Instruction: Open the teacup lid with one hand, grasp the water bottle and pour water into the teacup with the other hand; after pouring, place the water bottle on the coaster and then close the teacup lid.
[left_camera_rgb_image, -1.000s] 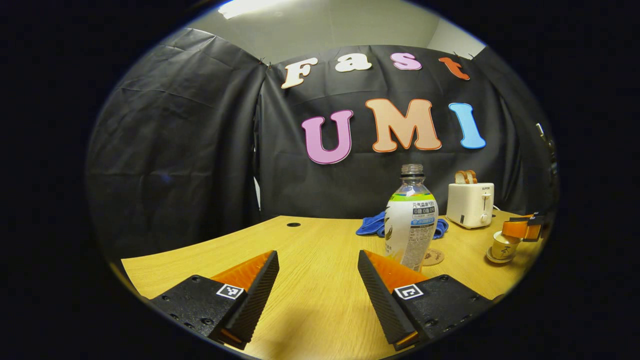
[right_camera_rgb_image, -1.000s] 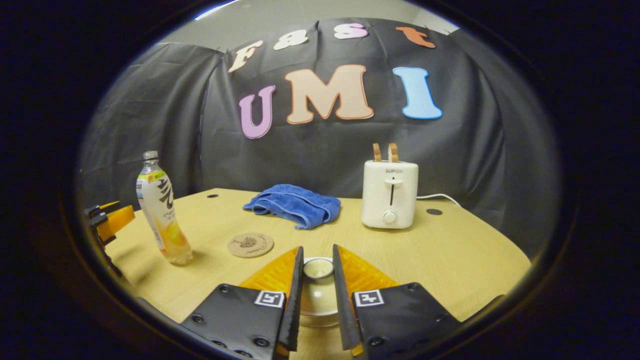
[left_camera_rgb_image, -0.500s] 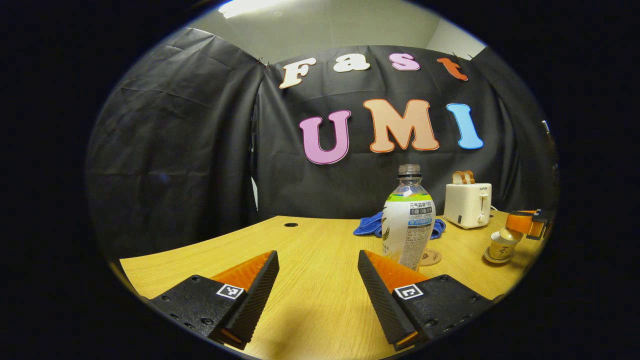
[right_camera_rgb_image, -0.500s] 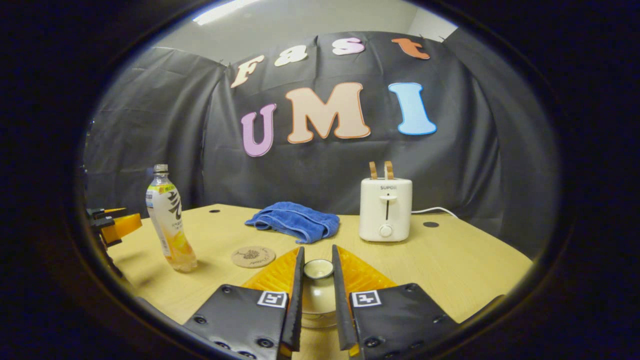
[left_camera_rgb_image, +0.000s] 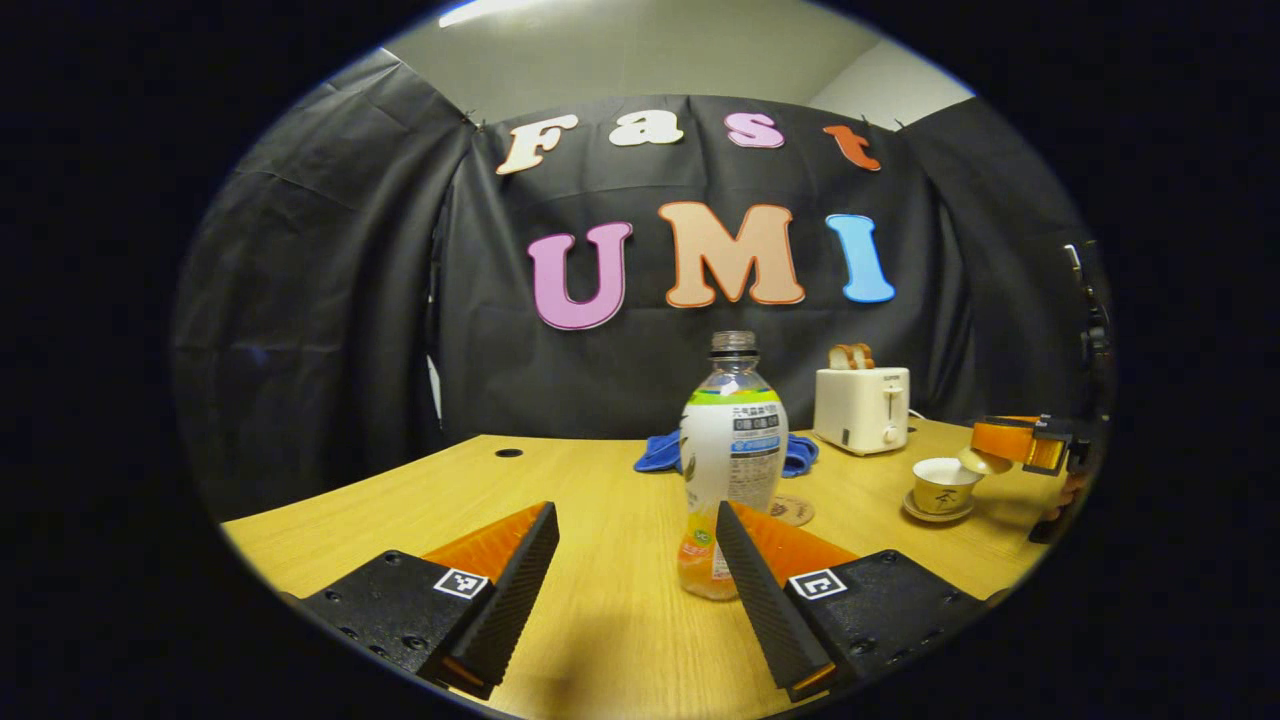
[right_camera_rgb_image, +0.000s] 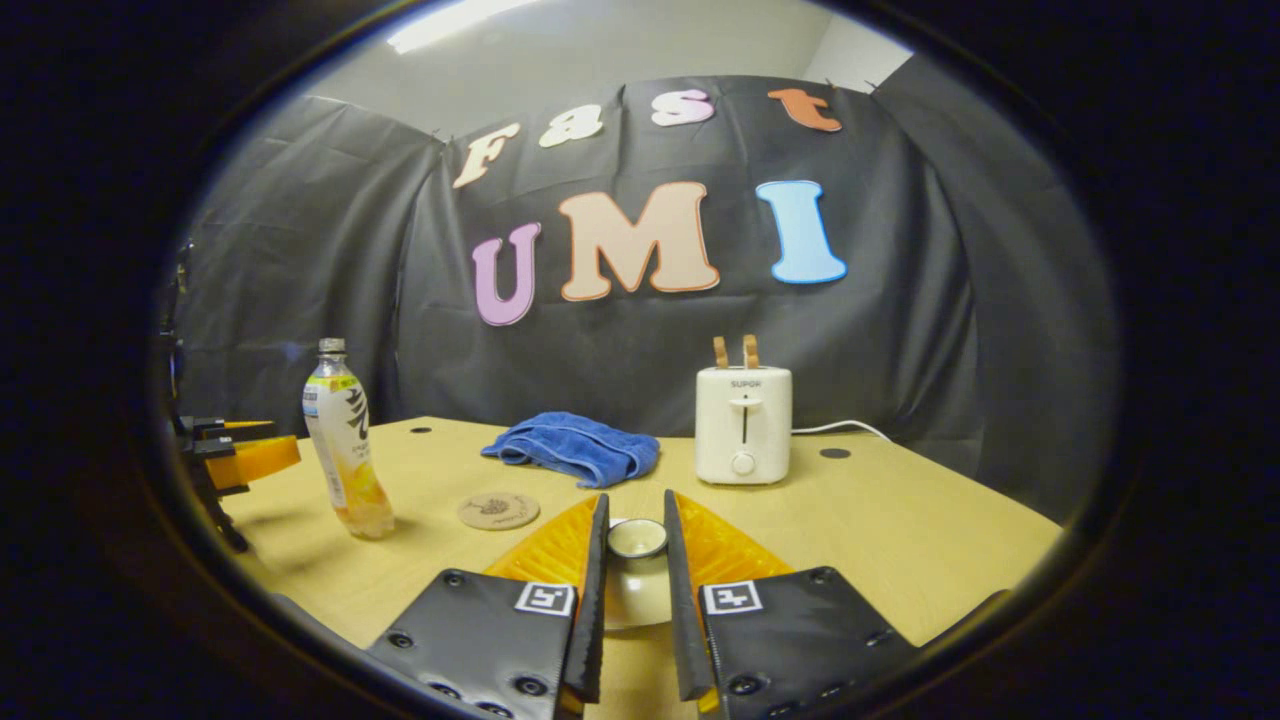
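Note:
A clear water bottle (left_camera_rgb_image: 733, 450) with a white label and no cap stands on the table just beyond my left gripper (left_camera_rgb_image: 635, 515), slightly right of the gap between its open fingers. Behind the bottle lies a round coaster (left_camera_rgb_image: 792, 510). Further right the teacup (left_camera_rgb_image: 940, 484) sits uncovered on its saucer. My right gripper (left_camera_rgb_image: 1020, 442) hovers beside it with the lid (left_camera_rgb_image: 975, 461) held clear of the cup. In the right gripper view my right gripper (right_camera_rgb_image: 634, 500) is shut on the lid (right_camera_rgb_image: 637, 575); the bottle (right_camera_rgb_image: 345, 450), coaster (right_camera_rgb_image: 498, 510) and left gripper (right_camera_rgb_image: 240, 455) stand at the left.
A white toaster (right_camera_rgb_image: 742, 423) holding two bread slices stands at the back of the wooden table (right_camera_rgb_image: 900, 520), its cord trailing right. A crumpled blue towel (right_camera_rgb_image: 570, 447) lies beside it, behind the coaster. Black cloth walls close the booth.
My right gripper has lifted the lid off the teacup, which now stands uncovered. My left gripper has turned toward the bottle and come nearer, its fingers still open.

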